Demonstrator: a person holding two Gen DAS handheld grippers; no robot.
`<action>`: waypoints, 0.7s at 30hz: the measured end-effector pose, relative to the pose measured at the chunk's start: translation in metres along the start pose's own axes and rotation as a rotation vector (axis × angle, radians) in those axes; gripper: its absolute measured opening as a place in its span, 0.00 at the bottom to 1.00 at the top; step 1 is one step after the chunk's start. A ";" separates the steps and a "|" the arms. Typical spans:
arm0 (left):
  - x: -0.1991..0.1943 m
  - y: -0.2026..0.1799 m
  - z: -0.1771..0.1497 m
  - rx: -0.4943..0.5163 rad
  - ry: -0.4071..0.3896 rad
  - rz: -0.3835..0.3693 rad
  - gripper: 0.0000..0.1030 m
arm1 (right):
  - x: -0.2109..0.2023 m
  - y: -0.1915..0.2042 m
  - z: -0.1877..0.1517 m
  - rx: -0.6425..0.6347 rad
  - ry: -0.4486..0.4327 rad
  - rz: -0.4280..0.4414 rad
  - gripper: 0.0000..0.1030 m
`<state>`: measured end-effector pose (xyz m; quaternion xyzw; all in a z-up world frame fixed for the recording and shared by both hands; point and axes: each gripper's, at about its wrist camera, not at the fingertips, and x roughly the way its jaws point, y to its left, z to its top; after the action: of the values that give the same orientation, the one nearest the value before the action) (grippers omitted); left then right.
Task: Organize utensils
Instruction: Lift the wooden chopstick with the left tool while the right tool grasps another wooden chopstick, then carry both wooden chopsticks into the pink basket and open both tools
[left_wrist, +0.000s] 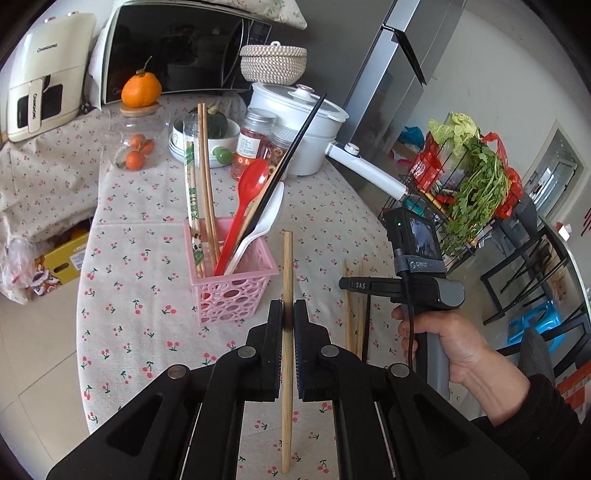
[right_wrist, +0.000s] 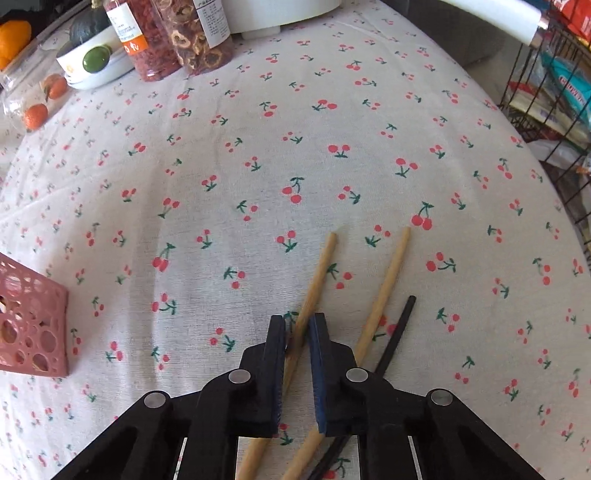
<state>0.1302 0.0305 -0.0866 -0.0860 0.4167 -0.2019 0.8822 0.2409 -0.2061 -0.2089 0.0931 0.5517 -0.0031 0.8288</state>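
Pink perforated plastic basket (left_wrist: 231, 284) w/ red plastic spoon (left_wrist: 245, 206) & white plastic spoon (left_wrist: 258, 229). White tablecloth (right_wrist: 258, 147), red-cherry print. Tan wooden chopsticks (right_wrist: 317, 280).

I see a round table (left_wrist: 122, 229) with a white cloth that has little red cherries on it. Behind it stands a black microwave (left_wrist: 177, 48) and a cream machine (left_wrist: 44, 74). A tall grey fridge (left_wrist: 388, 74) is on the right side. Near it is a black wire rack (left_wrist: 436, 184) full of green leaves. The floor (left_wrist: 37, 350) is pale tile. Daylight fills the room.
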 end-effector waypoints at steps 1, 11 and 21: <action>-0.002 0.000 0.000 -0.002 -0.004 -0.001 0.05 | -0.002 -0.003 0.000 0.016 -0.002 0.039 0.08; -0.051 0.002 0.002 0.002 -0.120 -0.006 0.05 | -0.090 -0.011 -0.010 0.032 -0.227 0.255 0.06; -0.105 0.004 0.017 -0.013 -0.303 -0.005 0.05 | -0.195 -0.010 -0.044 -0.036 -0.502 0.329 0.06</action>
<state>0.0845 0.0791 -0.0037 -0.1220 0.2799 -0.1859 0.9339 0.1235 -0.2278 -0.0481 0.1629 0.3069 0.1178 0.9303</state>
